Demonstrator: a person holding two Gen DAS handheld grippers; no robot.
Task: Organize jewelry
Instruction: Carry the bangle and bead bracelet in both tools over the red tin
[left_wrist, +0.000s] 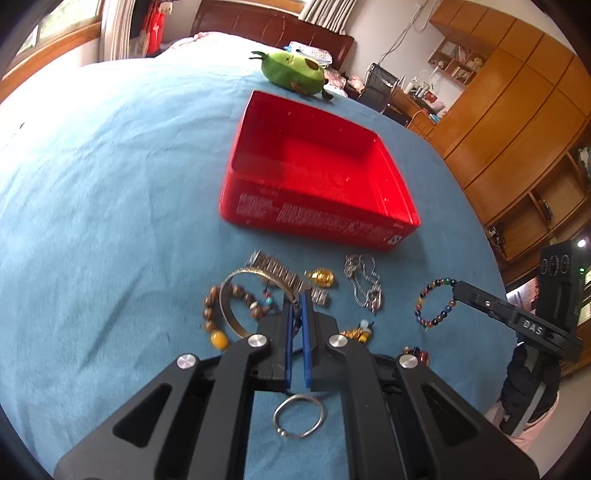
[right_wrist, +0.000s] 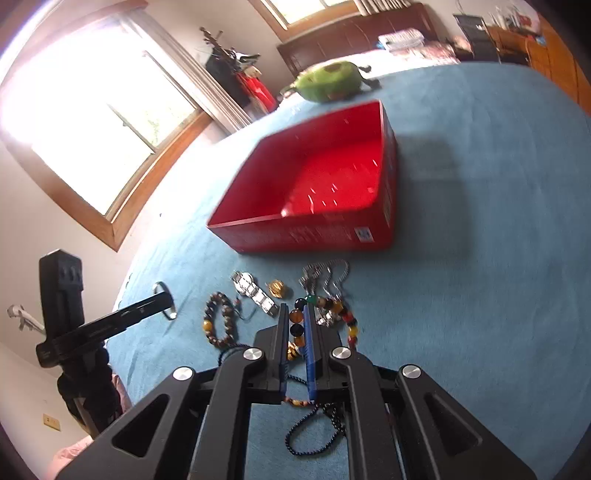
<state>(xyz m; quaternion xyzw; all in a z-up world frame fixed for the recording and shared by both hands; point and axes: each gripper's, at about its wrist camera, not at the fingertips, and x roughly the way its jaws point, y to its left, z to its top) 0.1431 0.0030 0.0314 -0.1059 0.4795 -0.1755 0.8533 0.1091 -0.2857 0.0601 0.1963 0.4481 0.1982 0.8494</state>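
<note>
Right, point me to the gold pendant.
In the left wrist view the gold pendant lies on the blue bedspread, just in front of the red box, between the metal watch band and the silver chain.

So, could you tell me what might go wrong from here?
The left claw pinches the bangle only by its rim, so it may slip out. The right claw grips the colourful bracelet right beside the chain, which might snag and get dragged along.
</note>
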